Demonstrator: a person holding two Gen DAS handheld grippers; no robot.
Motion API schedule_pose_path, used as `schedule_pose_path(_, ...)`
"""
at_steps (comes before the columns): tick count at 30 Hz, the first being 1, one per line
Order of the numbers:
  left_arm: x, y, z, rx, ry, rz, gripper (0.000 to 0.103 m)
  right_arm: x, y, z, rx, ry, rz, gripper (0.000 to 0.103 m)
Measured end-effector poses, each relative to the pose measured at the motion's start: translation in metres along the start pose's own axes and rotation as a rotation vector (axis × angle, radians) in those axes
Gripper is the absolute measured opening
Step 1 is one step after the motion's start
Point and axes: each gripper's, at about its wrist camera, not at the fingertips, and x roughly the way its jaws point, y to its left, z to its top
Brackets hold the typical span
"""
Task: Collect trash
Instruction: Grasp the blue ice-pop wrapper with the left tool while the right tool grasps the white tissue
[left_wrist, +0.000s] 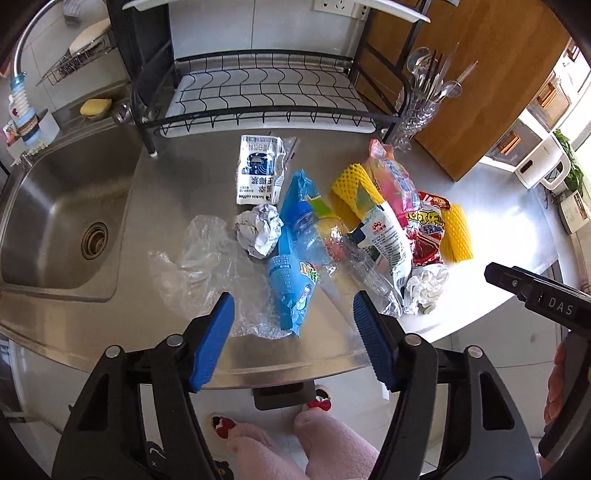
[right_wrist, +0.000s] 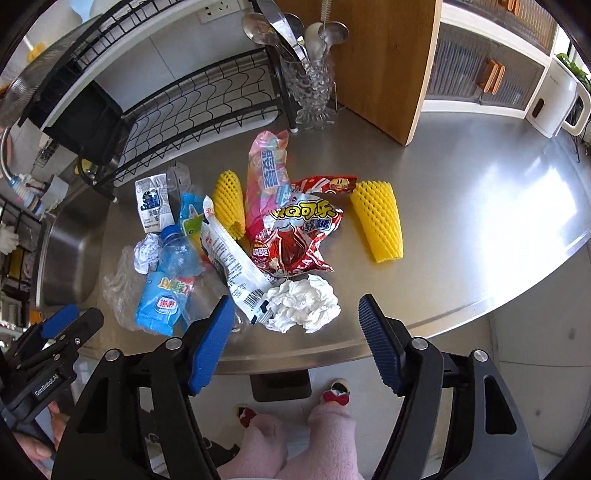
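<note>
A heap of trash lies on the steel counter (left_wrist: 184, 177). In the left wrist view I see a blue wrapper (left_wrist: 290, 284), a clear bottle with a blue cap (left_wrist: 314, 236), a crumpled foil ball (left_wrist: 258, 230), a clear plastic bag (left_wrist: 199, 258) and a white carton (left_wrist: 256, 168). My left gripper (left_wrist: 293, 317) is open and empty, just short of the blue wrapper. In the right wrist view a crumpled white tissue (right_wrist: 303, 304) lies nearest, with a red snack bag (right_wrist: 295, 236), a pink wrapper (right_wrist: 266, 177) and yellow foam nets (right_wrist: 376, 219) behind. My right gripper (right_wrist: 295, 325) is open and empty before the tissue.
A sink (left_wrist: 62, 218) lies at the left. A black dish rack (left_wrist: 258, 92) and a glass holder of cutlery (left_wrist: 417, 110) stand at the back, with a wooden board (left_wrist: 461, 74) beside them. The counter's front edge is right below both grippers.
</note>
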Motion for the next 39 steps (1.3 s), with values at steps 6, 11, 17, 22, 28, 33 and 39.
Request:
schedule_pose_path(6, 0.031, 0.0, 0.006, 0.029, 0.046, 0.006, 0.046, 0.043, -0.008, 0.001, 0.016, 0.118, 0.039, 0.038)
schedule_pose_path(11, 0.049, -0.002, 0.01, 0.044, 0.079, -0.002, 0.045, 0.061, -0.015, 0.002, 0.038, 0.144, 0.035, 0.039)
schedule_pose_path(17, 0.063, -0.002, 0.009, 0.05, 0.113, -0.008, 0.037, 0.08, -0.02, 0.002, 0.046, 0.174, 0.042, 0.039)
schedule_pose_path(22, 0.074, -0.007, 0.002, 0.072, 0.14, -0.009, 0.036, 0.096, -0.022, -0.002, 0.048, 0.209, 0.045, 0.04)
schedule_pose_path(28, 0.09, -0.005, -0.002, 0.075, 0.175, 0.002, 0.017, 0.102, -0.023, -0.001, 0.04, 0.203, 0.039, 0.038)
schedule_pose_path(33, 0.092, -0.004, -0.001, 0.078, 0.17, -0.002, 0.008, 0.104, -0.022, -0.004, 0.024, 0.187, 0.027, 0.031)
schedule_pose_path(39, 0.086, -0.003, 0.003, 0.077, 0.14, 0.001, 0.004, 0.098, -0.007, -0.005, 0.017, 0.157, 0.018, 0.012)
